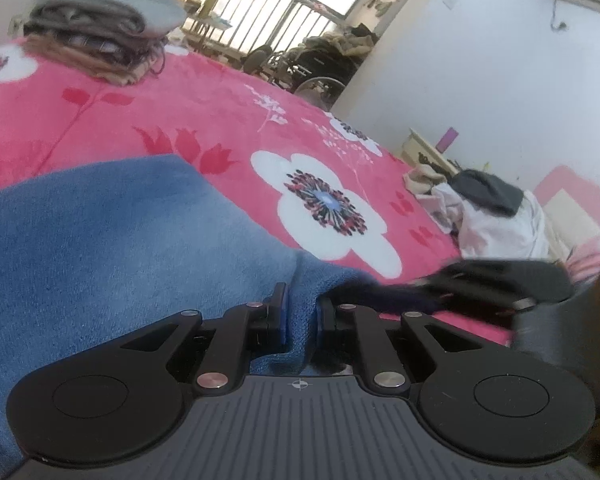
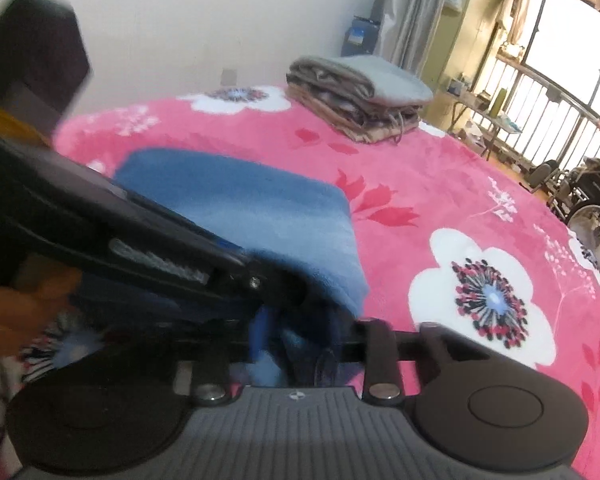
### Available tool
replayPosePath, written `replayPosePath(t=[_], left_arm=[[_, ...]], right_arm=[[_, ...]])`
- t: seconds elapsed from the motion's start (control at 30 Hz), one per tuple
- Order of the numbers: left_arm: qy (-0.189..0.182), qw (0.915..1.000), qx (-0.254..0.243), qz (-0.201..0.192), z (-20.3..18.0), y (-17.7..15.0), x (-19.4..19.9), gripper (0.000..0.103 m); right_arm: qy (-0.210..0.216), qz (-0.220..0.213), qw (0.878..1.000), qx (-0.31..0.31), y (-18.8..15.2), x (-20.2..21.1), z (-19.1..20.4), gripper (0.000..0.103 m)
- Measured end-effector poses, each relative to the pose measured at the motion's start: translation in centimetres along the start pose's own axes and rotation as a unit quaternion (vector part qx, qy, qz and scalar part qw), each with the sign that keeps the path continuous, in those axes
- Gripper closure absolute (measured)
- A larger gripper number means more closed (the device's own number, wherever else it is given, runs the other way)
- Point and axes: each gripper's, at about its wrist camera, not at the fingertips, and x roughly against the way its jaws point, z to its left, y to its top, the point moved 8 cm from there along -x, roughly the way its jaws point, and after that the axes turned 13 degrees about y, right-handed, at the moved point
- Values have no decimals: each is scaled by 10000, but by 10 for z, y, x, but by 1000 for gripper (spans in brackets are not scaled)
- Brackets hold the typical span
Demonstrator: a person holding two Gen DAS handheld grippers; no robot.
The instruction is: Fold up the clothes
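The left gripper [image 1: 302,300] pinches a fold of a blue garment [image 1: 112,236] between nearly closed fingers, the cloth spreading ahead and to the left of it across a pink flowered blanket [image 1: 204,104]. To its right the right gripper [image 1: 496,280] shows as a dark blur, low over the blanket. Only this left view takes in a heap of white and dark clothes [image 1: 496,216] off the bed's far right edge. From the right view, the left gripper [image 2: 284,284] cuts in diagonally from the left with the blue garment [image 2: 236,200] at its tip, and blue cloth sits close in front of the right gripper [image 2: 300,340]; blur hides whether those jaws, partly apart, press on it. Both views show a stack of folded blankets [image 2: 356,92] far ahead, near the wall
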Motion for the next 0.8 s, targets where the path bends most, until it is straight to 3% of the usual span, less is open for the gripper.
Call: replayPosePath(t=[0.17, 0.3, 0.37, 0.53, 0.7, 0.8], left_arm=[[211, 9982, -559, -6, -9, -9, 1, 90], [343, 9960, -822, -10, -14, -15, 2, 87], [364, 9957, -851, 8, -14, -16, 4, 86], [295, 9970, -661, 261, -7, -20, 11, 85], [179, 9996, -171, 137, 8, -9, 39, 83], [354, 9994, 49, 41, 20, -1, 44, 81]], right_arm=[[-224, -188, 9996, 4, 16, 42, -19, 73], [-61, -512, 9950, -855, 34, 42, -51, 85], [211, -348, 9915, -1235, 27, 21, -56, 87], [936, 310, 9725, -2111, -2, -38, -65, 95], [1069, 371, 9608, -2530, -14, -50, -77, 99], [1083, 375, 9605, -2537, -14, -52, -77, 99]])
